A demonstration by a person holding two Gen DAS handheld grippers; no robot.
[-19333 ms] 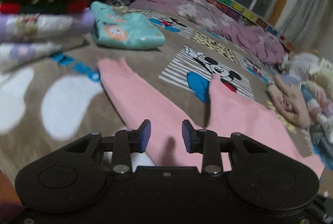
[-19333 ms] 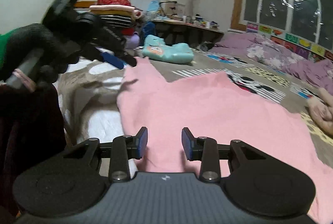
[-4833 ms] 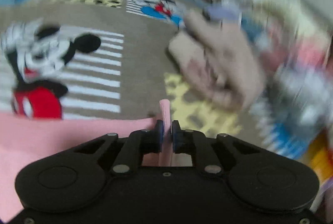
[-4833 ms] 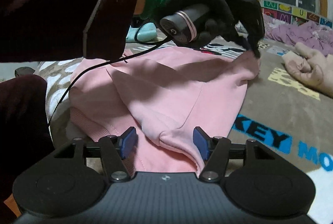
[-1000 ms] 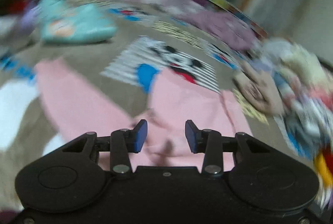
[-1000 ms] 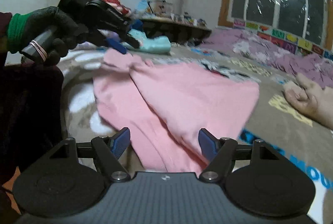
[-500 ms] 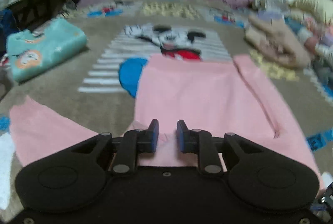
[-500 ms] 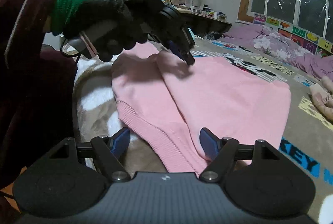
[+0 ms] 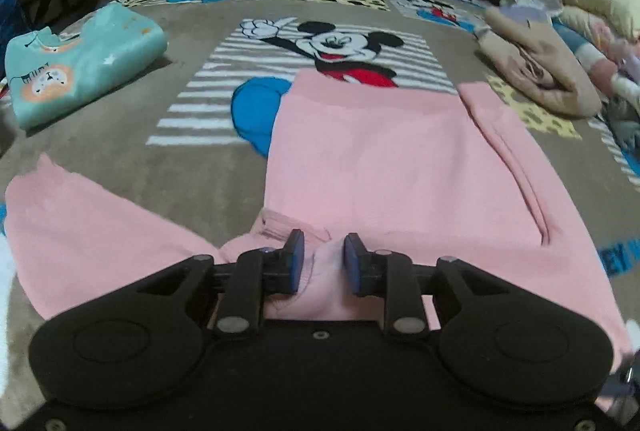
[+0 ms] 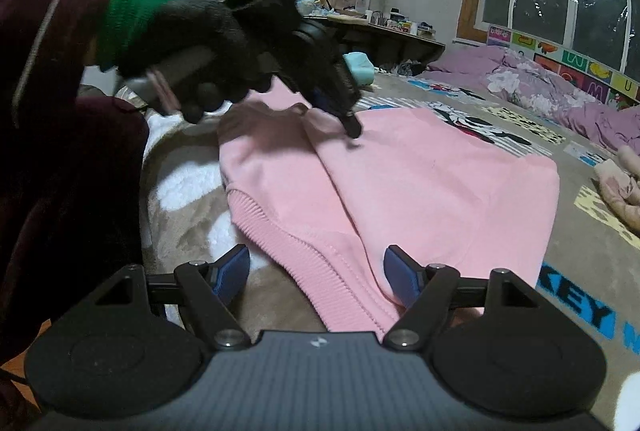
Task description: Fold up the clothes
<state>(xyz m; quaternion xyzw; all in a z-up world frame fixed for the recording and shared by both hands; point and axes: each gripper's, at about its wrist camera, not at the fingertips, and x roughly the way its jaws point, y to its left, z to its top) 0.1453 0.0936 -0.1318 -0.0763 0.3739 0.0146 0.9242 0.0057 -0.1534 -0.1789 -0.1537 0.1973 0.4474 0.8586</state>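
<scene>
Pink sweatshirt (image 9: 384,167) spread flat on the cartoon-print blanket (image 9: 200,43), body squared off, right sleeve already tucked over, left sleeve (image 9: 80,231) flung out to the side. Left claw (image 9: 322,263) down low over the neckline, jaws narrow and opening, a bump of pink fabric between the pads but not pinched — released, by the look of it. Probably pressing or letting go at the shoulder to set a crease line. Right claw (image 10: 316,273) wide apart, straddling the ribbed hem (image 10: 296,263), holding nothing — likely poised to pin that corner while the loose sleeve comes across. Gloved hand (image 10: 192,43) angling the left claw steeply downward. Folded teal top (image 9: 80,67) parked off to one side, well apart, out of the working area.
</scene>
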